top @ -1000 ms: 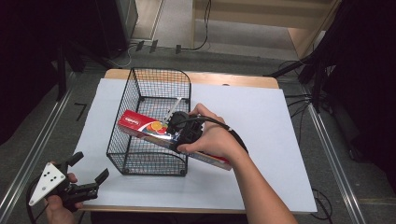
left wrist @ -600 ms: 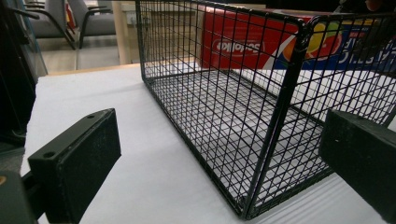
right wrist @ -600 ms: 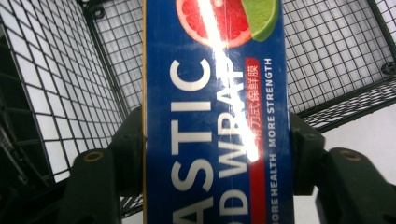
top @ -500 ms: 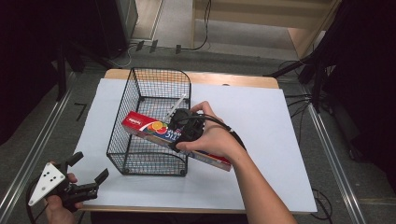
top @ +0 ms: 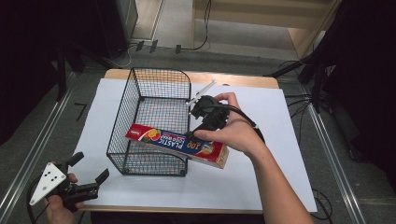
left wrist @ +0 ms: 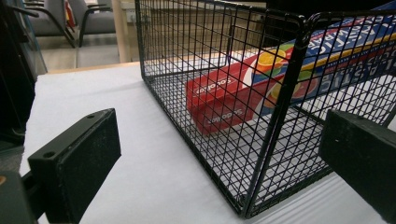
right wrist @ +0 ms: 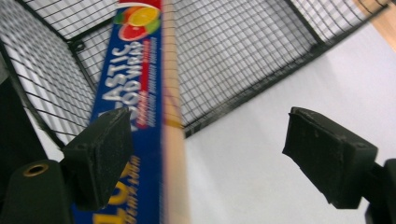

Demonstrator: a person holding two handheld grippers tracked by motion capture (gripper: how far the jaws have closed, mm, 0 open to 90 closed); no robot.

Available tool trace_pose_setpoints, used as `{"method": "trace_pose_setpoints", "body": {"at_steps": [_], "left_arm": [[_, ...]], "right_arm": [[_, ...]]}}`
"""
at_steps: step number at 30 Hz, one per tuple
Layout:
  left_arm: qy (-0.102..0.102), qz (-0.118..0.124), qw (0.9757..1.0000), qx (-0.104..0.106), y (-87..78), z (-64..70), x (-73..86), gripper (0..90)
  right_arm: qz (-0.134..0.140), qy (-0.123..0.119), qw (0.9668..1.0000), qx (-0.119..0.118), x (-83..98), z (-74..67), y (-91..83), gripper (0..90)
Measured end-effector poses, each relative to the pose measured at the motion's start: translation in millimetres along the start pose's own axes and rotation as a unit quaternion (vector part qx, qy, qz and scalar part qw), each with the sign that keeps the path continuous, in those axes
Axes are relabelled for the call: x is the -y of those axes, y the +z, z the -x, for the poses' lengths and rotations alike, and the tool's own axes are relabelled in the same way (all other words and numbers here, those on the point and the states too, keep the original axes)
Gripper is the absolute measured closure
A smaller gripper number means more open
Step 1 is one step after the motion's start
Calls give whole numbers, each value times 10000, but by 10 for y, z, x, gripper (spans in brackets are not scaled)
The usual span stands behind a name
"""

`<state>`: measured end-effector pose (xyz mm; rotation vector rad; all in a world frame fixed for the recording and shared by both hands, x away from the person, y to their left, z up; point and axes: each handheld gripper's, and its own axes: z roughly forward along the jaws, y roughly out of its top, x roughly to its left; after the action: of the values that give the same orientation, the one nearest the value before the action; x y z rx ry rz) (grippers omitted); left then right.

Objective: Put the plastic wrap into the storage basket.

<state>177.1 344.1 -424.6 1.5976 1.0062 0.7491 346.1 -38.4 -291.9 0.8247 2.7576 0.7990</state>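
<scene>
A white-topped wooden table (top: pixel 233 186) stands on grey floor (top: pixel 28 140), cables (top: pixel 201 28) trailing behind it.

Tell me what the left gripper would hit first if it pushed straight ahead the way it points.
Most likely the near corner of the wire basket: it stands right ahead between the left gripper and its open jaws. The food wrap box lies behind the mesh.

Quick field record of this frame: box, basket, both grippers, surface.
box: plastic wrap box, tilted, red end inside the basket, other end out over its right rim
basket: black wire basket, upright on the sheet
right gripper: jaws have just been opening, now wide apart beside the box, not gripping it
left gripper: open, holding nothing, at the table's near left corner
surface: white sheet on wooden table
</scene>
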Motion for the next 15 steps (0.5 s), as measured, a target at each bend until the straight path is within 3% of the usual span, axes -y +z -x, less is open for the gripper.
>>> {"method": "trace_pose_setpoints", "body": {"at_steps": [6,15], "left_arm": [[9,-34,10000,-3,12,5,2,0],[10,-22,10000,-13,3,3,3,0]], "right_arm": [[161,206,9996,-66,107,122,-48,171],[174,407,9989,173,223,275,-73,176]]}}
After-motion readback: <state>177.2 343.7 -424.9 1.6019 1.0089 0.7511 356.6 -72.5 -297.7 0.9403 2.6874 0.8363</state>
